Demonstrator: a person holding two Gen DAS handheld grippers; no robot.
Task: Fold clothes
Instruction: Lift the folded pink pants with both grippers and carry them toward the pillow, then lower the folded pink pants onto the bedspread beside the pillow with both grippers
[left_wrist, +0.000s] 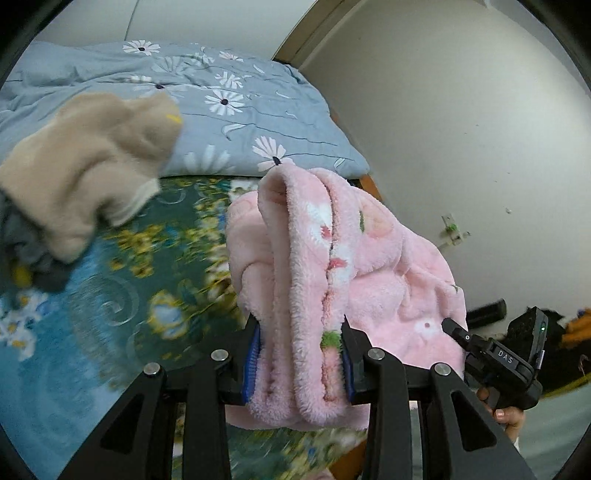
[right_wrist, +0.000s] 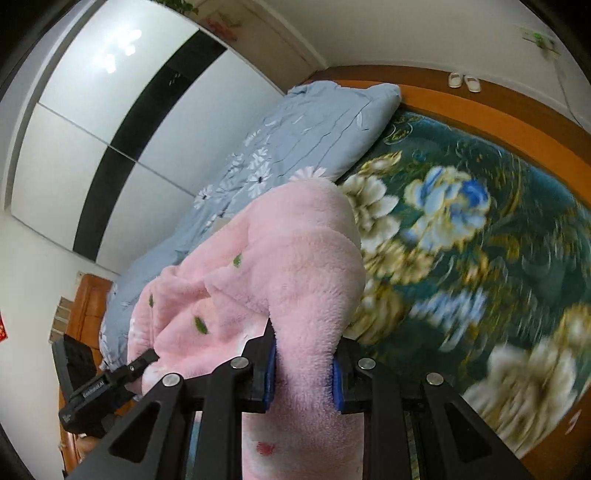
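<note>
A fluffy pink garment (left_wrist: 354, 280) with small flower prints hangs in the air over the bed. My left gripper (left_wrist: 300, 360) is shut on a thick bunched fold of it, between the blue pads. My right gripper (right_wrist: 303, 371) is shut on another bunched part of the pink garment (right_wrist: 280, 258). In the left wrist view the right gripper (left_wrist: 456, 328) shows at the garment's right edge, with a hand (left_wrist: 508, 415) under it. In the right wrist view the left gripper (right_wrist: 147, 360) bites the cloth at lower left.
A beige fleece garment (left_wrist: 88, 173) lies on a grey one (left_wrist: 29, 254) at the left of the dark green flowered bedspread (right_wrist: 480, 229). A blue daisy quilt (left_wrist: 207, 99) is heaped at the bed's far side. White slippers (right_wrist: 463, 81) sit by the wooden bed frame (right_wrist: 491, 103).
</note>
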